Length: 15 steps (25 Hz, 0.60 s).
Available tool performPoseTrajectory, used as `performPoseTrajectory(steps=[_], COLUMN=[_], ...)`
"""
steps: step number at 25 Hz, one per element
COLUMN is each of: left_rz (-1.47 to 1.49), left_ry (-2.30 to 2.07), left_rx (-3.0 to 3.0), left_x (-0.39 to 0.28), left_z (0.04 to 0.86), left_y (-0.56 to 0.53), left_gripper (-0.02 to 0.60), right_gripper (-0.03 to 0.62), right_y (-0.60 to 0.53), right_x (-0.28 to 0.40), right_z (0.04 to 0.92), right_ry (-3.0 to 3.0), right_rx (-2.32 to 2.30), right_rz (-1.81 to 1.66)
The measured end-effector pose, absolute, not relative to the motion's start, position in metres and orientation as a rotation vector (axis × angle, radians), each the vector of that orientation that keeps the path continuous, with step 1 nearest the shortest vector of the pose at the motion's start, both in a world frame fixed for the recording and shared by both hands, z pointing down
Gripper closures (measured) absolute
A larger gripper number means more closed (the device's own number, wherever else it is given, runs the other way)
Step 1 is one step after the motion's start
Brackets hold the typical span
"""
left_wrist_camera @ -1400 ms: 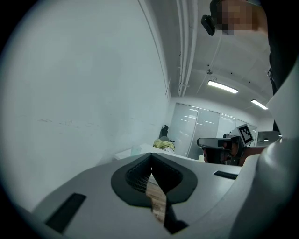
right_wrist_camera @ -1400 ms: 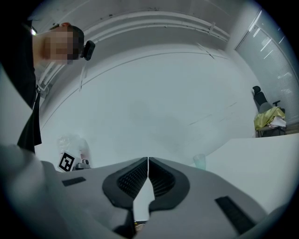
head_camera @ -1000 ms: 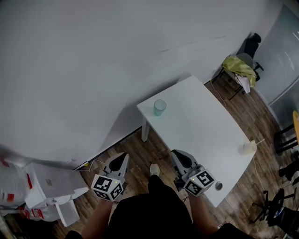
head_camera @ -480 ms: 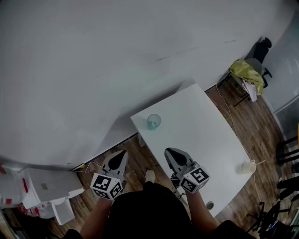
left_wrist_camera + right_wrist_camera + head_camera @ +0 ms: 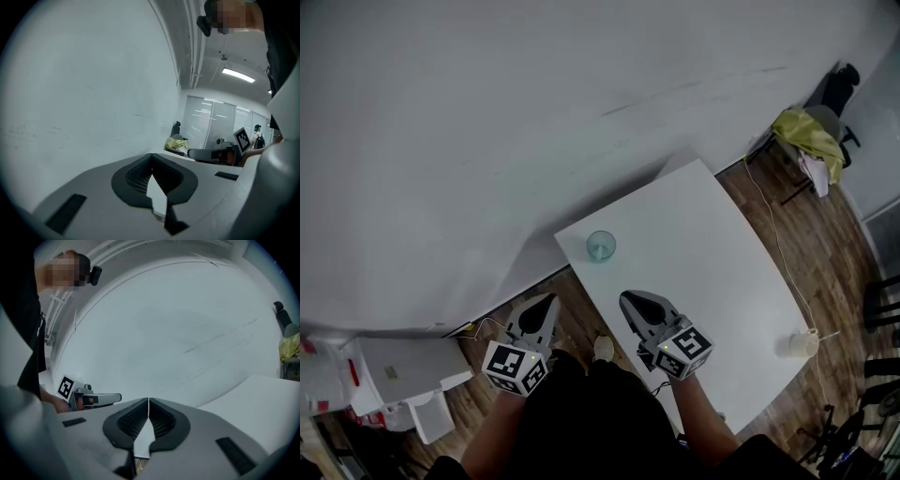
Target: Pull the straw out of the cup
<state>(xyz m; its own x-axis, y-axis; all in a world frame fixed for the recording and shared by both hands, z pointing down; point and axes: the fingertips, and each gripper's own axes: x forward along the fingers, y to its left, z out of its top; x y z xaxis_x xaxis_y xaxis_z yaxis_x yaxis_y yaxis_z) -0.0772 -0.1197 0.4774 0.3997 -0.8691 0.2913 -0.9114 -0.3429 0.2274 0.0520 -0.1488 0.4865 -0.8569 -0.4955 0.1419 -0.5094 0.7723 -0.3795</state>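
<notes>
A pale cup (image 5: pixel 802 344) with a thin straw (image 5: pixel 826 335) sticking out to the right stands near the white table's (image 5: pixel 703 244) right edge. A teal glass (image 5: pixel 600 247) sits at the table's far left corner. My left gripper (image 5: pixel 549 299) is shut and empty, held over the wooden floor left of the table. My right gripper (image 5: pixel 626 297) is also shut and empty, at the table's near left edge, far from the pale cup. In the left gripper view the jaws (image 5: pixel 151 159) meet; in the right gripper view (image 5: pixel 148 401) they meet too.
A big white wall (image 5: pixel 487 112) fills the far side. A chair with a yellow cloth (image 5: pixel 811 136) stands beyond the table's far right corner. White boxes (image 5: pixel 394 375) lie on the floor at the left. A cable (image 5: pixel 778 244) runs along the floor right of the table.
The head view has shifted, so the table and both cups sit lower and further left. Both grippers stayed shut; the right one now reaches the table's near left edge.
</notes>
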Motion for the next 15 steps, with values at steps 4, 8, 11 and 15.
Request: performPoseTrajectory(steps=[4,8,11,15], left_rz=[0.188,0.178,0.181,0.190], left_ry=[-1.514,-1.453,-1.389,-1.310], left_rx=[2.329,2.348,2.375,2.408], left_x=[-0.075,-0.075,-0.075,-0.080], left_z=[0.480,0.484,0.487,0.494], left_y=[-0.127,-0.137,-0.147,-0.161], left_gripper=[0.566,0.566,0.566,0.566], right_gripper=[0.571,0.571,0.571,0.569], right_y=[-0.158,-0.168,-0.177,-0.189], right_x=[0.045,0.039,0.034,0.023], right_z=[0.490,0.492,0.493,0.509], right_ry=[-2.928,-2.893,-2.860,-2.765], right_rx=[0.844,0.887,0.946,1.014], right_rz=[0.662,0.606,0.577,0.482])
